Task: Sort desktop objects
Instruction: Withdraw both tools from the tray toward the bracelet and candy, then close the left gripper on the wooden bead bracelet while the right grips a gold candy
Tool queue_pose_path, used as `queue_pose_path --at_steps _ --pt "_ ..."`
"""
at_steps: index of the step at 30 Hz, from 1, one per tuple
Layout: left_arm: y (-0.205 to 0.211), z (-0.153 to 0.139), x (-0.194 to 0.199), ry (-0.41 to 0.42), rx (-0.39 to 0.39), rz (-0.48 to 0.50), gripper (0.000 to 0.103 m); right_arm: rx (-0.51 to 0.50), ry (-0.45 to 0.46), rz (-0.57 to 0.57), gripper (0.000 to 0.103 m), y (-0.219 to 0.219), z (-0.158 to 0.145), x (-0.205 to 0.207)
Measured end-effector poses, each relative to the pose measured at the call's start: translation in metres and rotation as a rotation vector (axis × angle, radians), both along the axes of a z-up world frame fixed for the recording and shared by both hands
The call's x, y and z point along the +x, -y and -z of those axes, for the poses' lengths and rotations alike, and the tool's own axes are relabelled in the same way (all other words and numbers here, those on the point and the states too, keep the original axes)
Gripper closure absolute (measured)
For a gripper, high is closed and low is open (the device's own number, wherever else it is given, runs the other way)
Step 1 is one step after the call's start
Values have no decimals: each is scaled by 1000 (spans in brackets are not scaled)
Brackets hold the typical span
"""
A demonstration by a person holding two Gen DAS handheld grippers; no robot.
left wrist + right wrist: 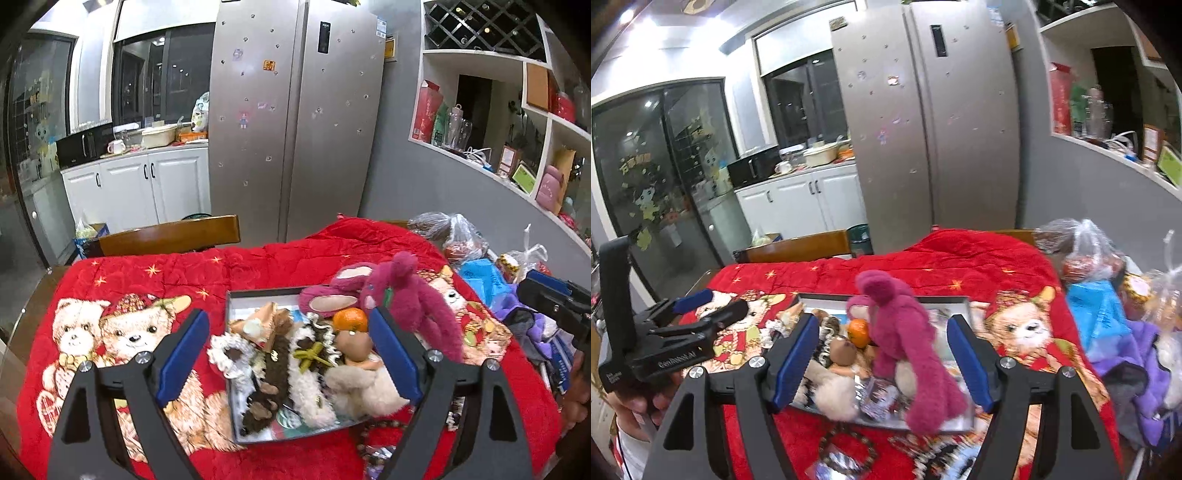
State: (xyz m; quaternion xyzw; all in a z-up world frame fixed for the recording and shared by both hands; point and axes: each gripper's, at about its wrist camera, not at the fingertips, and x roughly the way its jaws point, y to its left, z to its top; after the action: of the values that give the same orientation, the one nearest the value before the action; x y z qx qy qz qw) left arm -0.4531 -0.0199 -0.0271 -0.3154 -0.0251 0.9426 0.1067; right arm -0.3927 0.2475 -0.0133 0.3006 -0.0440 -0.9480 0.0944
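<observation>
Mostly red quilt (258, 266) over the desk, tray (231, 369) on it heaped with plush toys, magenta plush (905, 343) draped over tray's right side, orange (351, 319) inside, left gripper (288, 354) and right gripper (882, 358) jaws wide, empty.

This is a home, an open kitchen and dining corner. A tall silver two-door fridge (295, 118) dotted with magnets stands against a grey wall. To its left run white cupboards (147, 184) under a worktop crowded with a mug, a pot and a black microwave (83, 146), with dark glass sliding doors (665, 166) carrying cartoon stickers beside them. To the right, white wall shelves (517, 122) hold a wine rack, gift boxes and glasses. In front, a table under a red teddy-bear blanket (258, 269) stands by a wooden chair (170, 234)
</observation>
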Motion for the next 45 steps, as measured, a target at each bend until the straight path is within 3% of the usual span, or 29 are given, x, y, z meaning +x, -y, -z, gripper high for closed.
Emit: queue_pose_path --at_steps 3,12,16,25,31,37,40,45 --pt "-3 0 7 22 26 12 12 12 -17 42 29 -16 -4 16" --pt "-21 18 54 57 -8 31 12 27 -35 103 28 -38 -1 55" --pt "-33 37 73 93 29 54 12 41 -46 105 28 -40 9 72" --pt "-99 79 104 109 -25 174 12 143 -56 214 28 -50 49 99" --pt "-133 104 112 113 -54 249 12 186 14 271 28 -66 92 104" --pt "-147 121 106 150 -44 283 12 147 112 305 28 -85 135 101" --pt "-152 127 98 167 -46 284 12 188 121 327 28 -84 139 100" --pt "-170 140 78 194 -62 289 12 159 152 340 28 -91 146 96"
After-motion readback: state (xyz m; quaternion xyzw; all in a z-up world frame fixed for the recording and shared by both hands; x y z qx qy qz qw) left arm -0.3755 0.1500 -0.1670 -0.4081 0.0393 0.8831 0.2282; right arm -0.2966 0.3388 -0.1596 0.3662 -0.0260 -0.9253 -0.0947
